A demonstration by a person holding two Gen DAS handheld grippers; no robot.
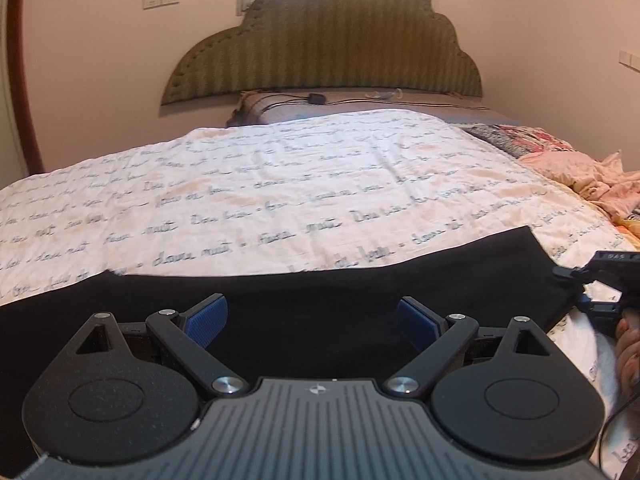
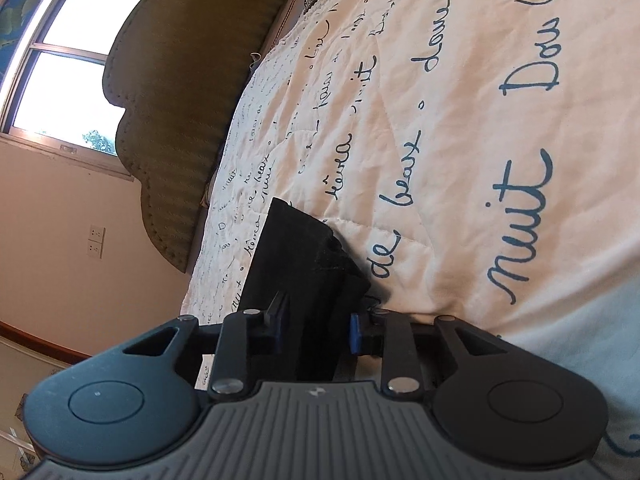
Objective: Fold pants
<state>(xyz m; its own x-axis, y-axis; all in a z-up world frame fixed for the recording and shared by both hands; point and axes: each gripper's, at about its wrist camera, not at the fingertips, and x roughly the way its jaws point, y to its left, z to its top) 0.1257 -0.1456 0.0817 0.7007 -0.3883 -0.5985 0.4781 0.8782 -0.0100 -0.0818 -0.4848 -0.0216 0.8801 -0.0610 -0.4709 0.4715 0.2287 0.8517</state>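
The black pants (image 1: 328, 292) lie flat across the near part of the bed, on a white quilt with blue script (image 1: 280, 184). My left gripper (image 1: 312, 324) is open, its blue pads spread just above the middle of the pants, holding nothing. My right gripper (image 2: 316, 328) is turned on its side at the pants' right end; its blue pads are closed on a thick bunched edge of the black pants (image 2: 304, 264). The right gripper also shows at the right edge of the left wrist view (image 1: 608, 284), at the corner of the pants.
An olive cloud-shaped headboard (image 1: 332, 40) stands at the far end, with a pillow and a cable (image 1: 304, 100) in front of it. Crumpled pink floral bedding (image 1: 576, 172) lies at the right. A window (image 2: 68, 60) is behind the headboard.
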